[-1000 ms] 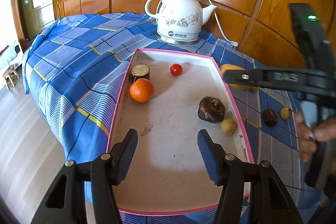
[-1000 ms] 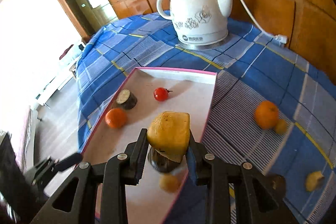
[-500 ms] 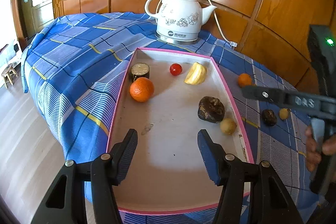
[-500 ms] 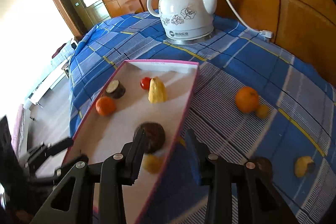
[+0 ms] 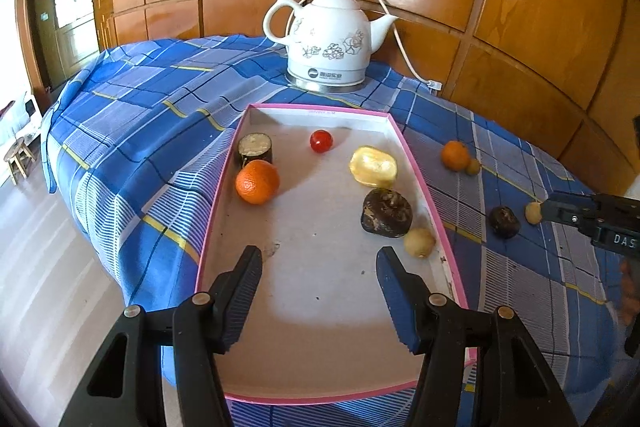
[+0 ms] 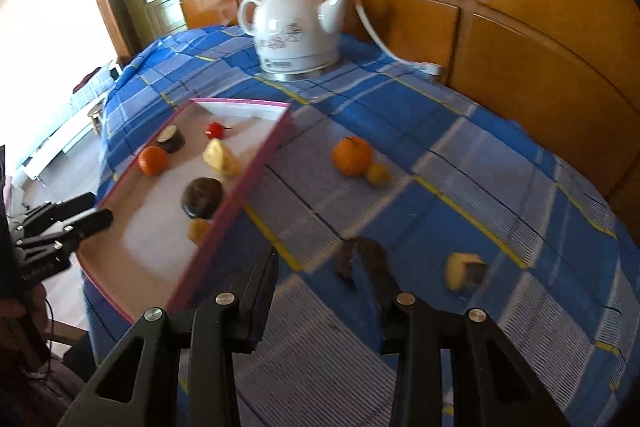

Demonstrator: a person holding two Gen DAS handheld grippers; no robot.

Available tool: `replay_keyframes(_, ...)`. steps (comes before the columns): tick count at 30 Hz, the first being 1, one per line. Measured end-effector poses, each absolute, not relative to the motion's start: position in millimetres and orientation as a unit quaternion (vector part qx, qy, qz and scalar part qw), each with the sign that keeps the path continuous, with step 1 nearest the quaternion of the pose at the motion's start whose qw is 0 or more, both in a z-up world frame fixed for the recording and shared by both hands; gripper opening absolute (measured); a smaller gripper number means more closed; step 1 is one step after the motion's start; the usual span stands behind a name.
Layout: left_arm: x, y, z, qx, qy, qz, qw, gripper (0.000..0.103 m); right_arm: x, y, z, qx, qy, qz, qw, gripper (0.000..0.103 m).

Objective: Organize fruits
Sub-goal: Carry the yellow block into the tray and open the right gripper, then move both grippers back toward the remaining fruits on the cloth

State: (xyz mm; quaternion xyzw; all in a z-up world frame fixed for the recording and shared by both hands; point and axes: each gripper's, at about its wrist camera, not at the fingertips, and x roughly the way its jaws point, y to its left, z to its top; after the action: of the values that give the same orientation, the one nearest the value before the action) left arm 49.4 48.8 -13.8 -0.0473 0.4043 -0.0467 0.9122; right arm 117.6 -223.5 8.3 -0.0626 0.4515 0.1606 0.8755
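While the right gripper (image 6: 316,267) hangs empty, jaws apart, over the cloth (image 6: 500,187) beside the tray (image 6: 256,163), the dark fruit (image 6: 356,259) just right of that tray is best taken next: it should be centred between the pads and pinched gently. The left gripper (image 5: 320,267) is held spread and empty over the tray.

Both wrist views look steeply down, sharing the tray (image 5: 416,163)
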Motion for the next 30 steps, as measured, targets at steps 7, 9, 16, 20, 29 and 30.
replay_keyframes(7, 47, 36, -12, -0.031, 0.405, -0.055, 0.912, 0.06, 114, -267, 8, -0.054, 0.452, 0.123, 0.882, 0.039)
replay_keyframes(9, 47, 33, -11, -0.027, 0.405, -0.056, 0.912, 0.06, 114, -280, 8, -0.05, 0.45, 0.11, 0.885, 0.039)
replay_keyframes(16, 46, 20, -11, -0.011, 0.407, -0.06, 0.912, 0.06, 118, -322, 1, 0.0, 0.448, 0.068, 0.891, 0.039)
replay_keyframes(20, 47, 15, -11, -0.004, 0.409, -0.061, 0.91, 0.06, 123, -334, -7, 0.017, 0.463, 0.046, 0.885, 0.039)
replay_keyframes(29, 49, 4, -17, 0.006, 0.419, -0.07, 0.905, 0.06, 128, -341, -20, 0.014, 0.494, 0.008, 0.869, 0.039)
replay_keyframes(30, 49, 3, -18, 0.007, 0.42, -0.072, 0.905, 0.06, 128, -342, -21, 0.014, 0.497, 0.005, 0.868, 0.039)
